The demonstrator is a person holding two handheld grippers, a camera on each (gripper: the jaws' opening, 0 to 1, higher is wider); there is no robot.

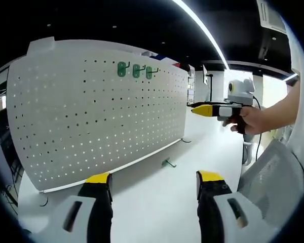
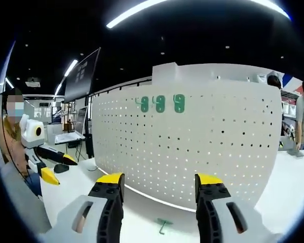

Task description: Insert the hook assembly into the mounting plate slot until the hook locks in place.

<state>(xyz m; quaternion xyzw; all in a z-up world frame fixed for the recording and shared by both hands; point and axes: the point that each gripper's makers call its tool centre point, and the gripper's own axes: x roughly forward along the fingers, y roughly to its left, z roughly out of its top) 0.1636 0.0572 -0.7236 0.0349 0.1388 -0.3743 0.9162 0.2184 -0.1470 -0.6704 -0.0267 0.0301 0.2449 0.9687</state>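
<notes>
Left hand-held gripper (image 1: 154, 183), right hand-held gripper (image 2: 159, 183) — wide apart, empty.

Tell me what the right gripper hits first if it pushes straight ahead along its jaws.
Probably the white pegboard, which stands straight ahead of the open right gripper. The green hook lying on the table sits lower, between the jaws, so the gripper would likely pass above it, though depth is hard to judge.

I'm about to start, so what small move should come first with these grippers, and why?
Probably lower the right gripper onto the loose green hook lying on the white table before the pegboard. Its jaws are open and empty, and three hooks already hang.
</notes>
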